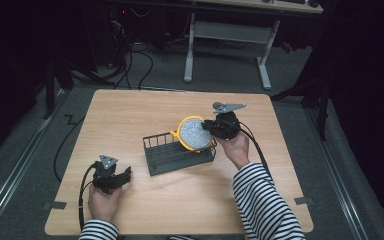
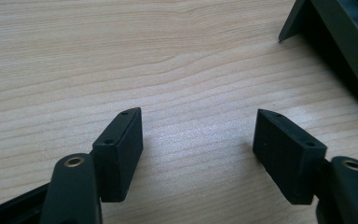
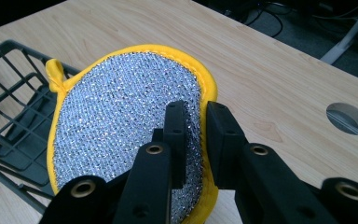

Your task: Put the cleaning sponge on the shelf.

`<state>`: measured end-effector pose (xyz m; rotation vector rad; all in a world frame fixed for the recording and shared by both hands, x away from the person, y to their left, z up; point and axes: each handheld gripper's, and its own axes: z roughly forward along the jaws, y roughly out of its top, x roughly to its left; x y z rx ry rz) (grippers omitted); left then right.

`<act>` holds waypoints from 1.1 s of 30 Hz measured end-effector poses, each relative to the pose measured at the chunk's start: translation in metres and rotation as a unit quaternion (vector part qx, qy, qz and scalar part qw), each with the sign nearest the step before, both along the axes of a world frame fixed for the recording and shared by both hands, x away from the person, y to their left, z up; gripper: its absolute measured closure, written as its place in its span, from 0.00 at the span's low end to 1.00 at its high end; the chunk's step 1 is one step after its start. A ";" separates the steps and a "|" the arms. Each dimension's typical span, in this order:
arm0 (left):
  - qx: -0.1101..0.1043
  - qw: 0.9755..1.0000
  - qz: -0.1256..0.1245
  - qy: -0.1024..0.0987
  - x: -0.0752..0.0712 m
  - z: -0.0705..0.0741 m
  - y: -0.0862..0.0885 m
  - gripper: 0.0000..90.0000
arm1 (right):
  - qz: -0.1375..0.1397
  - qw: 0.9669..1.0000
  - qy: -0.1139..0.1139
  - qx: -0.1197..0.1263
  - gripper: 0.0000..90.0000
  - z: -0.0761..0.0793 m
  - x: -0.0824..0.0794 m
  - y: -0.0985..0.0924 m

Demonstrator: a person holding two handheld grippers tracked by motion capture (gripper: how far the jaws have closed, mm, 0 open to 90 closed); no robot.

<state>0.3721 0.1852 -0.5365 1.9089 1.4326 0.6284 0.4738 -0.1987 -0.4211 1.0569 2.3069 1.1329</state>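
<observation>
Silver-meshed and yellow-edged, the scouring pad (image 3: 121, 121), judged soft, light and floppy, is pinched at its rim by the right gripper (image 3: 193, 123) above the rack (image 1: 177, 152), while the left gripper (image 2: 198, 140) is left released.

High view: the wooden table (image 1: 180, 200) is evenly lit from above, the surrounding room falls off to near black, and definition is soft throughout. Left gripper view: bright, with a pale sheen on the wood grain and mild blur on the nearest jaw parts. Right gripper view: the silver scrubbing pad (image 3: 121, 121) sparkles with glints; the background is slightly soft.
</observation>
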 end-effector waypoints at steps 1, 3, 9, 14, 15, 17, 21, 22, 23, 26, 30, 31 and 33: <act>0.000 1.000 0.000 0.000 0.000 0.000 0.000 0.37 | 0.003 1.000 -0.006 -0.010 0.88 0.000 -0.002 0.002; 0.000 1.000 0.000 0.000 0.000 0.000 0.000 0.37 | 0.004 1.000 -0.008 -0.013 0.88 0.001 -0.003 0.002; 0.000 1.000 0.000 0.000 0.000 0.000 0.000 0.37 | 0.010 1.000 -0.006 -0.018 0.88 0.000 -0.005 0.002; 0.000 1.000 0.000 0.000 0.000 0.000 0.000 0.37 | 0.014 1.000 -0.006 -0.025 0.88 -0.001 -0.008 0.003; 0.000 1.000 0.000 0.000 0.000 0.000 0.000 0.37 | 0.015 1.000 -0.004 -0.026 0.88 -0.001 -0.008 0.003; 0.000 1.000 0.000 0.000 0.000 0.000 0.000 0.37 | 0.016 1.000 0.001 -0.025 0.88 -0.002 -0.010 0.001; 0.000 1.000 0.000 0.000 0.000 0.000 0.000 0.37 | 0.019 0.999 0.002 -0.026 0.88 -0.003 -0.012 0.000; 0.000 1.000 0.000 0.000 0.000 0.000 0.000 0.37 | 0.019 0.999 0.002 -0.026 0.88 -0.003 -0.012 0.000; 0.000 1.000 0.000 0.000 0.000 0.000 0.000 0.37 | 0.022 0.999 0.004 -0.028 0.88 -0.004 -0.012 0.000; 0.000 1.000 0.000 0.000 0.000 0.000 0.000 0.37 | 0.023 0.999 0.008 -0.029 0.88 -0.005 -0.013 0.000; 0.000 1.000 0.000 0.000 0.000 0.000 0.000 0.37 | 0.019 0.999 0.014 -0.031 0.81 -0.008 -0.013 -0.002; 0.000 1.000 0.000 0.000 0.000 0.000 0.000 0.37 | 0.015 0.999 0.015 -0.025 0.76 -0.008 -0.013 -0.003; 0.000 1.000 0.000 0.000 0.000 0.000 0.000 0.37 | 0.008 1.000 0.022 -0.017 0.65 -0.008 -0.013 -0.005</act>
